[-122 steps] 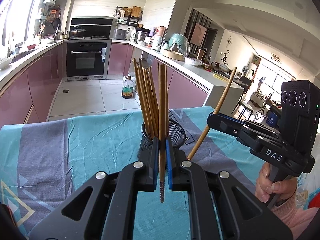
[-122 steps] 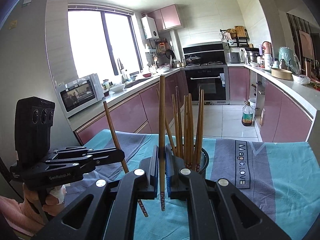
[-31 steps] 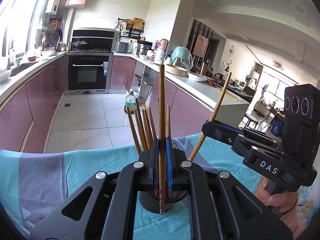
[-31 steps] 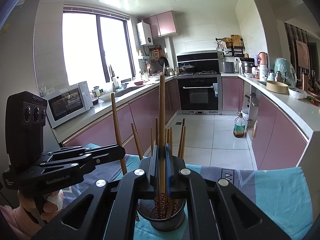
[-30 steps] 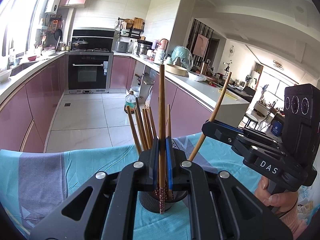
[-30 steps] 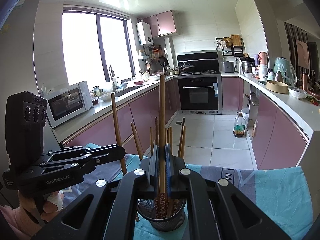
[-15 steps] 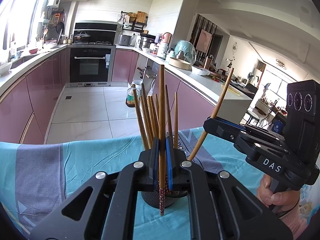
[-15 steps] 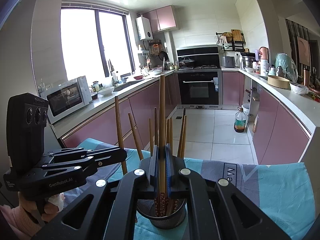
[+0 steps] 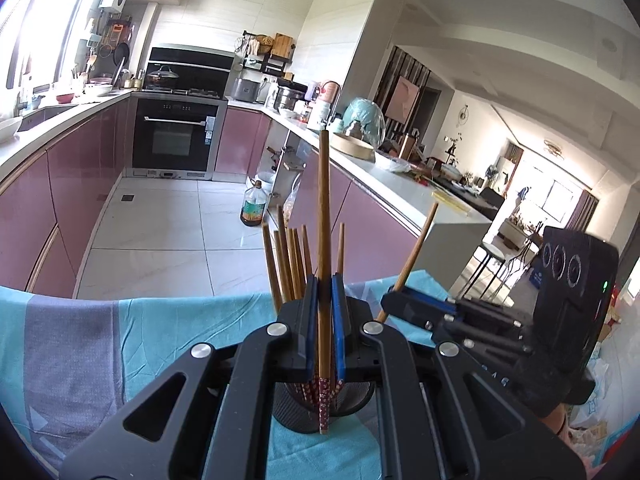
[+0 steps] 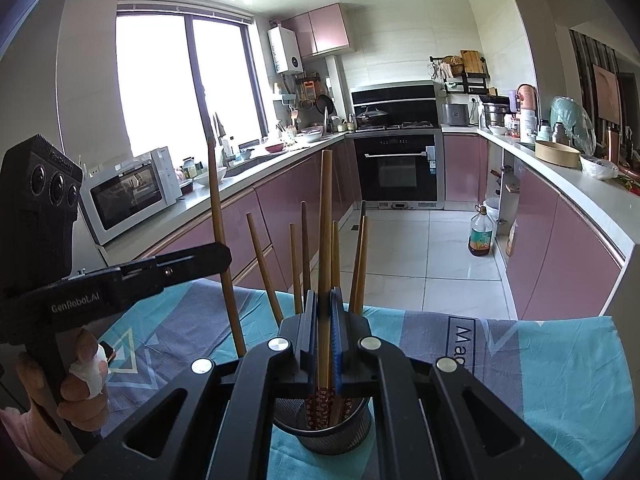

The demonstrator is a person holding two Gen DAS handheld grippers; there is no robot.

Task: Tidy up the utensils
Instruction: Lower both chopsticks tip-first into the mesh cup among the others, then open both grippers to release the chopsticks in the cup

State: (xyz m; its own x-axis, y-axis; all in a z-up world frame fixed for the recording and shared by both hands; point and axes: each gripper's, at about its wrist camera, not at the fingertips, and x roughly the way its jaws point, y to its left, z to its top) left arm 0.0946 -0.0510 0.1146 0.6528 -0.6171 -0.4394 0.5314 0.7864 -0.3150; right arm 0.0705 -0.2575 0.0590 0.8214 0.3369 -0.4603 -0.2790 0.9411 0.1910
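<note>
A black mesh holder (image 9: 292, 412) (image 10: 352, 436) stands on the teal and grey cloth, with several wooden chopsticks (image 9: 288, 264) (image 10: 298, 264) upright in it. My left gripper (image 9: 324, 286) is shut on one upright chopstick (image 9: 324, 200). Its patterned lower end hangs in front of the holder. My right gripper (image 10: 325, 296) is shut on another chopstick (image 10: 326, 220), whose patterned end shows over the holder's mouth. Each gripper also appears in the other's view with its stick: the right gripper (image 9: 394, 300) at right, the left gripper (image 10: 224, 256) at left.
The cloth-covered table (image 9: 120, 340) ends just beyond the holder, with tiled floor behind it. An oil bottle (image 9: 254, 210) stands on the floor by pink cabinets. A microwave (image 10: 128, 196) sits on the left counter. A person's hand (image 10: 80, 392) grips the left handle.
In the left wrist view the holder's chopsticks stick up less above my fingers, and the right gripper sits lower and nearer. The right wrist view has barely changed. Both grips are unchanged.
</note>
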